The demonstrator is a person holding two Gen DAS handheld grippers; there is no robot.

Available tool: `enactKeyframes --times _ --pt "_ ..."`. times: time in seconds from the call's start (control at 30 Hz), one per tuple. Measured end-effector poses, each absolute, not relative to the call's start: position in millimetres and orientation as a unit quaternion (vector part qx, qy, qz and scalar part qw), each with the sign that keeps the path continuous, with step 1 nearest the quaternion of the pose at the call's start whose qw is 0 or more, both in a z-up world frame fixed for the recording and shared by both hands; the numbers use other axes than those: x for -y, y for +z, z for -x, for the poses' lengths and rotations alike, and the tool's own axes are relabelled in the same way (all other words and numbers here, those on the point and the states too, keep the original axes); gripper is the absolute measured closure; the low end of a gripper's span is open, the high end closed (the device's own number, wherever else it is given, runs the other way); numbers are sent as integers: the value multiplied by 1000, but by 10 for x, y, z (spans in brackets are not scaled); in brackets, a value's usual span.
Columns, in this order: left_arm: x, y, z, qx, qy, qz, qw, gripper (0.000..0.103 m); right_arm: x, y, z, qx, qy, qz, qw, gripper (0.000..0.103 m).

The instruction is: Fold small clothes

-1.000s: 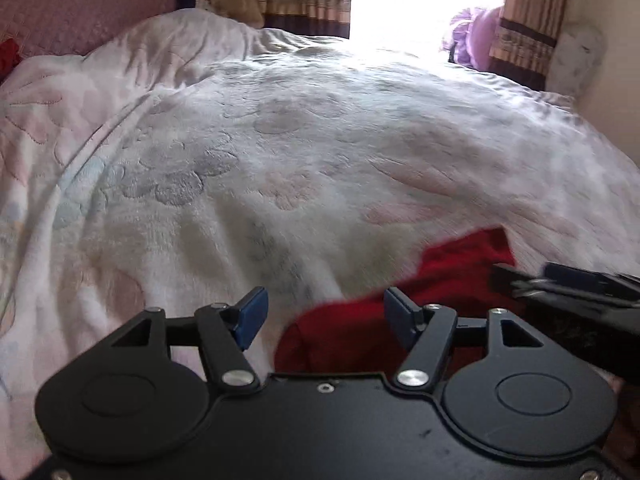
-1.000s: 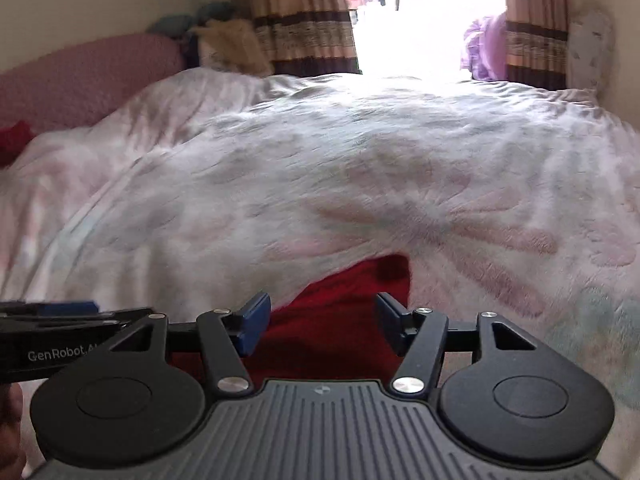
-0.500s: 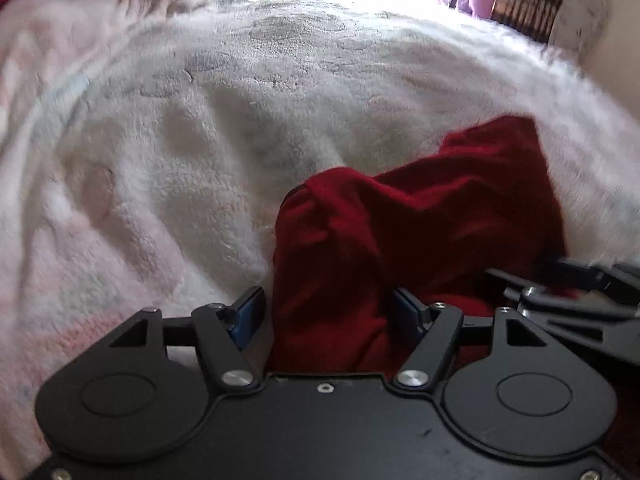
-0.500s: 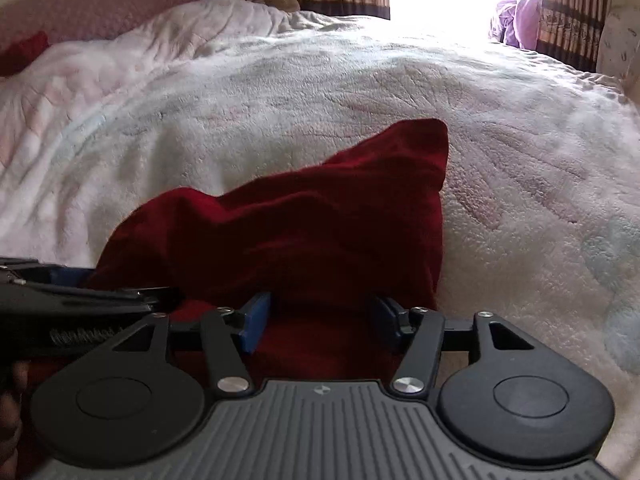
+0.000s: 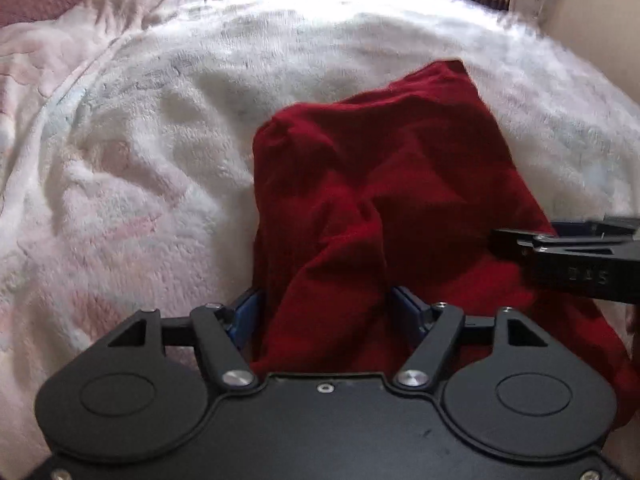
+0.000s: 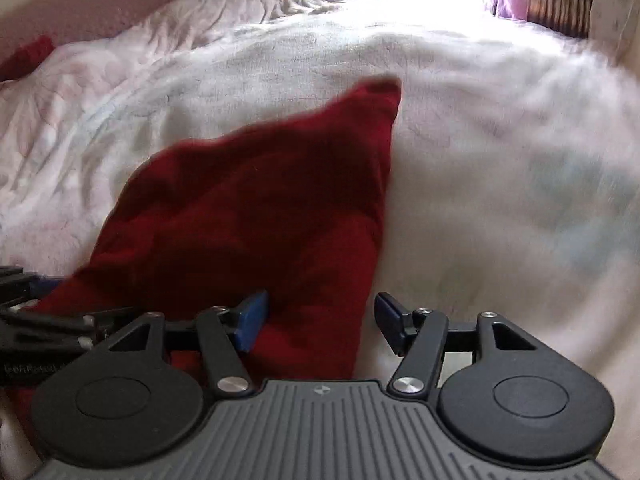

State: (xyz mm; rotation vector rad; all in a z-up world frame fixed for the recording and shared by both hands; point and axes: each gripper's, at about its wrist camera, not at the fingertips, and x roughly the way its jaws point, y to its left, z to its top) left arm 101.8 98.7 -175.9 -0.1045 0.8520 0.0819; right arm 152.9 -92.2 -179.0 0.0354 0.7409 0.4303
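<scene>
A dark red garment [image 5: 384,184] lies crumpled on the white fleece blanket [image 5: 160,128] of a bed, at the near edge where both tools work, and it runs away from that edge to a corner pointing toward the bright window.

The left wrist view shows the left gripper [image 5: 326,312] with its jaws spread wide and a thick bunched fold of the red cloth lying between its blue fingertips [image 5: 244,316]; the cloth fills the gap, but the jaws are not pressed in on it. This view also catches the right tool from the side at the right border, its body cut off there.

The right wrist view shows what the other cannot: the right gripper [image 6: 320,316] is likewise released, and the garment's right edge falls inside the gap, with red cloth against the left pad and bare blanket before the right one. The left tool shows at the lower left, partly cut off.

This view is smeared, so whether the cloth actually touches the pad is probably not to be settled. The garment's near hem is hidden under both tool bodies.
</scene>
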Motion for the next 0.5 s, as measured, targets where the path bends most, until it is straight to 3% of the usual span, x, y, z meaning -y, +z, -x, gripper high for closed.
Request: enactKeyframes --times 0.2,0.5 --pt "-1254 -1628 -1164 -424 6 109 899 32 1309 -1696 -1638 -379 216 -123 891 31" --pt "-1354 -1683 -1311 -446 -16 134 885 27 1293 -1840 -1718 -408 244 -132 870 25"
